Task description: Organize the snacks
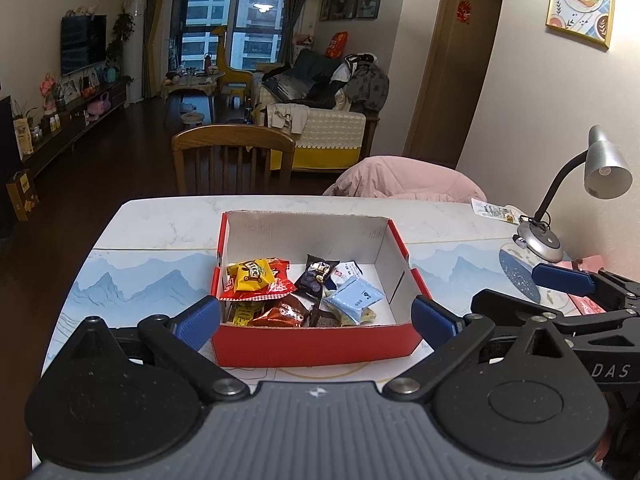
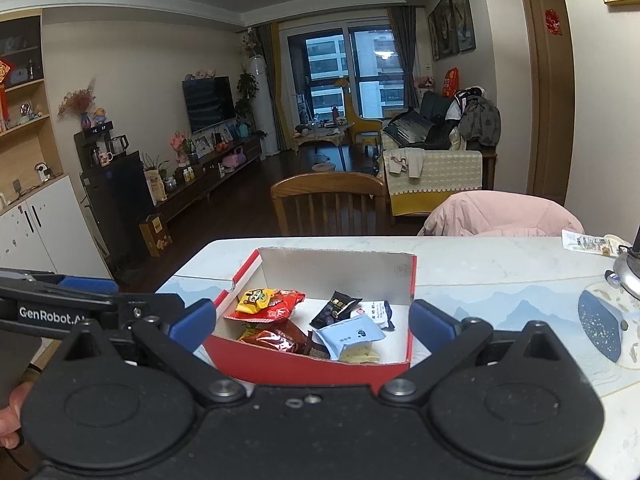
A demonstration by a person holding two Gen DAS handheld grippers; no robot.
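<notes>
A red cardboard box (image 1: pixel 312 346) with a white inside stands on the table and holds several snack packets: a yellow packet (image 1: pixel 252 274) on a red one, a dark packet (image 1: pixel 316 276), a light blue packet (image 1: pixel 354 300) and a brown-red one (image 1: pixel 280 314). My left gripper (image 1: pixel 316 320) is open and empty, its blue pads either side of the box's near wall. My right gripper (image 2: pixel 312 320) is open and empty, just short of the same box (image 2: pixel 312 366). The packets show there too, yellow (image 2: pixel 256 300) and light blue (image 2: pixel 348 336).
The table (image 1: pixel 160 220) has a marble top with a blue mountain mat. A silver desk lamp (image 1: pixel 600 168) stands at the right. A wooden chair (image 1: pixel 232 160) and a chair with a pink jacket (image 1: pixel 404 180) stand at the far edge. A small packet (image 1: pixel 496 210) lies near the lamp.
</notes>
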